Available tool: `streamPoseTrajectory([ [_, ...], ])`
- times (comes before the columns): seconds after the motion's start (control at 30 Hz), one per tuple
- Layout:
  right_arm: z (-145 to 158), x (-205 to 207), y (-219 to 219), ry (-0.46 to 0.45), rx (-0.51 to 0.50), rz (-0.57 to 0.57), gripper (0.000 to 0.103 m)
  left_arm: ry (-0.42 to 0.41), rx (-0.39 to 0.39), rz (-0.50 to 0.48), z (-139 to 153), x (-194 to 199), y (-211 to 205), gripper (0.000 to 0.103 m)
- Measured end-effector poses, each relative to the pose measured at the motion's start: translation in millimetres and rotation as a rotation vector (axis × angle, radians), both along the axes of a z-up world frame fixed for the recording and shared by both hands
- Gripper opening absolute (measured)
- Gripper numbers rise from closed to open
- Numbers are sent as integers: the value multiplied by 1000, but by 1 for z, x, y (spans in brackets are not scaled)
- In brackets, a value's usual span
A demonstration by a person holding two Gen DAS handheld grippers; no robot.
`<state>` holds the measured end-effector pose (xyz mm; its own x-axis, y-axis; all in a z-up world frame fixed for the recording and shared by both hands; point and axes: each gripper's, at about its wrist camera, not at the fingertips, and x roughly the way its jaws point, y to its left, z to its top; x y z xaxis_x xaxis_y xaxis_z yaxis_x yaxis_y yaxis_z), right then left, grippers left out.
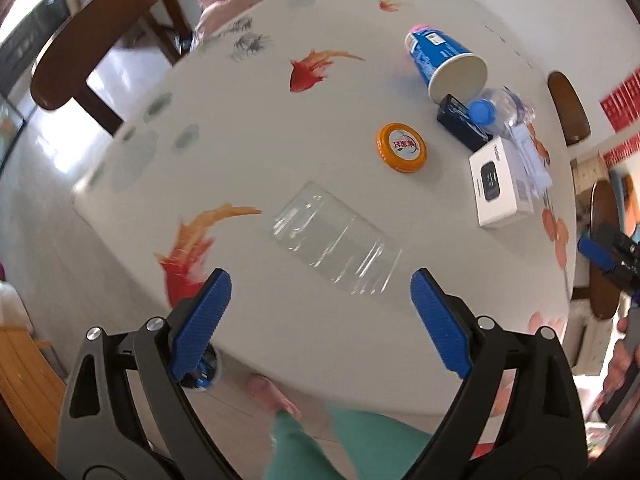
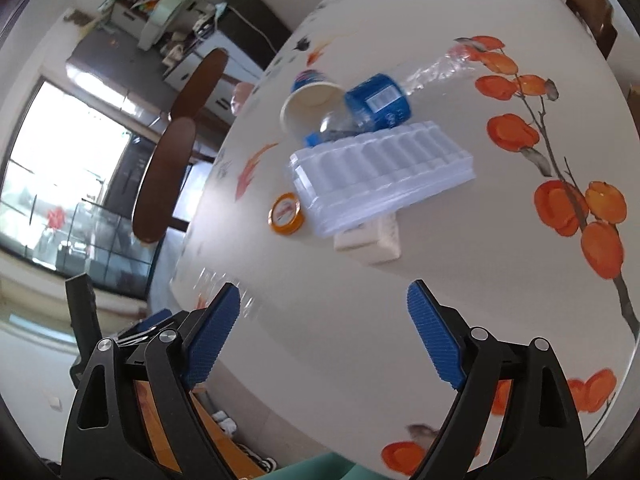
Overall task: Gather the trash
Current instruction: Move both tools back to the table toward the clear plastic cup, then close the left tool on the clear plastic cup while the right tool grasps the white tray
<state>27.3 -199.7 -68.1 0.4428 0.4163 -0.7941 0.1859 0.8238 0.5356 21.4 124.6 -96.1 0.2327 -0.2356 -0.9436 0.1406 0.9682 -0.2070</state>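
Observation:
Trash lies on a round white table painted with fish. A clear plastic wrapper lies flat just ahead of my open, empty left gripper. Farther off are an orange lid, a tipped blue paper cup, a crushed clear bottle with a blue cap, a dark box and a white box. In the right wrist view my right gripper is open and empty above the table, short of a clear plastic tray resting on the white box, with the bottle, cup and lid behind.
Dark wooden chairs stand around the table, also in the right wrist view. A pink garment hangs at the far edge. The person's green trousers and foot are below the table edge. The right gripper shows at the left view's right edge.

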Motion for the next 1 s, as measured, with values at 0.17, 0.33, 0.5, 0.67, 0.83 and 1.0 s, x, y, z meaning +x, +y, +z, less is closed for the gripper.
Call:
streamPoseTrajectory([
  [0.17, 7, 29, 0, -17, -89, 54, 86, 52, 7, 52, -12, 12, -14, 89],
  [0.33, 1, 56, 27, -15, -187, 178, 87, 81, 45, 89, -25, 21, -27, 89],
  [0.5, -10, 76, 48, -8, -299, 245, 87, 122, 54, 143, -41, 32, -30, 89],
  [0.67, -20, 93, 67, -42, -473, 355, 85, 145, 45, 188, -52, 37, -34, 86],
  [0.83, -26, 104, 67, -35, -535, 399, 61, 173, 64, 187, -60, 40, -42, 55],
  [1.0, -15, 105, 61, -39, -519, 412, 46, 189, 65, 194, -63, 38, -42, 44],
])
